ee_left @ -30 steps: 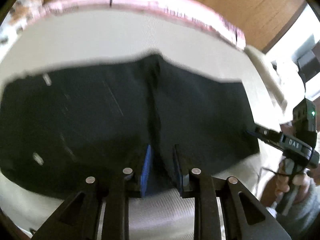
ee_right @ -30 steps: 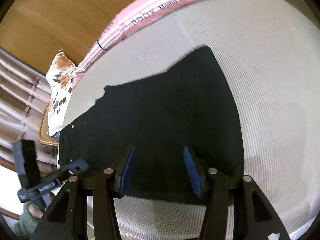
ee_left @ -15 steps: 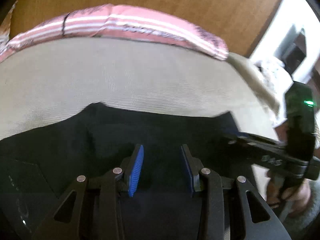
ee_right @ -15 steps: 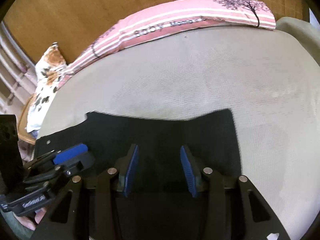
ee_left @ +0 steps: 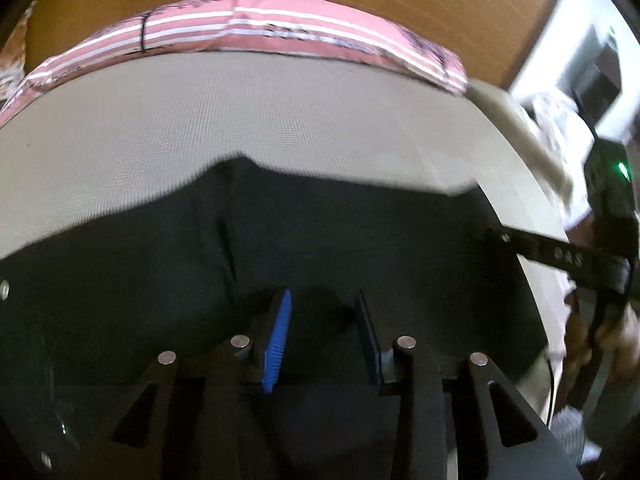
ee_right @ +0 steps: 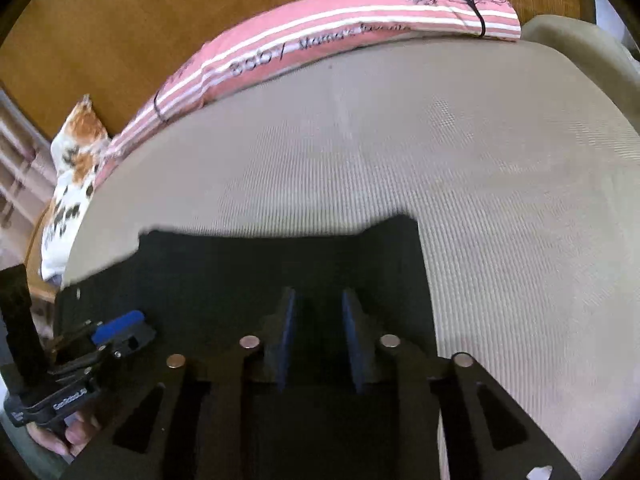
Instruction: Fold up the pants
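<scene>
One pair of black pants [ee_left: 360,240] lies flat on the beige mattress [ee_right: 500,200], near its front edge. Two grippers work over the pants. The left gripper [ee_left: 324,332] stands narrowly open, its jaws having just closed slightly over dark cloth; whether the pads press on it cannot be told. The right gripper [ee_right: 318,328] is narrow, its jaws having just been closing, grip likewise unclear. One pink striped pillow [ee_right: 320,40] lies along the wooden headboard [ee_right: 120,20]. One floral cushion [ee_right: 76,168] sits at the mattress's corner.
</scene>
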### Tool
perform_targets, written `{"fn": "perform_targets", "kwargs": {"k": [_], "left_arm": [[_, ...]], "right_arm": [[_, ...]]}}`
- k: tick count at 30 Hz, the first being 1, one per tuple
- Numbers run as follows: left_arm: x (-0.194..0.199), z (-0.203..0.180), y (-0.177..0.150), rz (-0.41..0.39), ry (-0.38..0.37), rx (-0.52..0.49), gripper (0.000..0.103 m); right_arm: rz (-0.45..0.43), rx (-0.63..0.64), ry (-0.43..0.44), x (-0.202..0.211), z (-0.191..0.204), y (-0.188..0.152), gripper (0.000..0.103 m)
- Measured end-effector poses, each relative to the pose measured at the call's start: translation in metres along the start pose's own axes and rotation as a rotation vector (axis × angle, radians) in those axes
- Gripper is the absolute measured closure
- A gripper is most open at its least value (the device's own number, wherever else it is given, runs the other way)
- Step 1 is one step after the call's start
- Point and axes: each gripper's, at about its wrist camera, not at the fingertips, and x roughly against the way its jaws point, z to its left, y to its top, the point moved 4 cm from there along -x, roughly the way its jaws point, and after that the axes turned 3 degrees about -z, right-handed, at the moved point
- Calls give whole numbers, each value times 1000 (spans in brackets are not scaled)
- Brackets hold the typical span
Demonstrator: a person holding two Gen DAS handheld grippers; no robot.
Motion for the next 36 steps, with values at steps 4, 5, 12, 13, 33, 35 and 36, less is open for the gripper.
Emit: {"fn": "perform_targets", "kwargs": {"k": [4,5,12,13,33,35,36], "left_arm": [[20,-14,-38,42,-29,-77,64],[24,-16,-49,52,-27,-92,63],[33,0,-67,45,-20,-32,60],[33,1,-66,42,-26,-24,60],[172,153,-127,-246,-13,736,48],[174,167,-143,-257,-10,819,47],[173,174,-150,-254,-10,862,47]], "right_arm": [[24,31,-6,19,1,-32,79],[27,31,-3,22,1,-37,79],[43,5,11,40,-6,-76,78],[39,6,7,40,-5,-76,78],[-33,63,104,68,45,-60,35],[-23,65,112,63,52,-59,35],[-18,65,115,61,55,-59,35]]}}
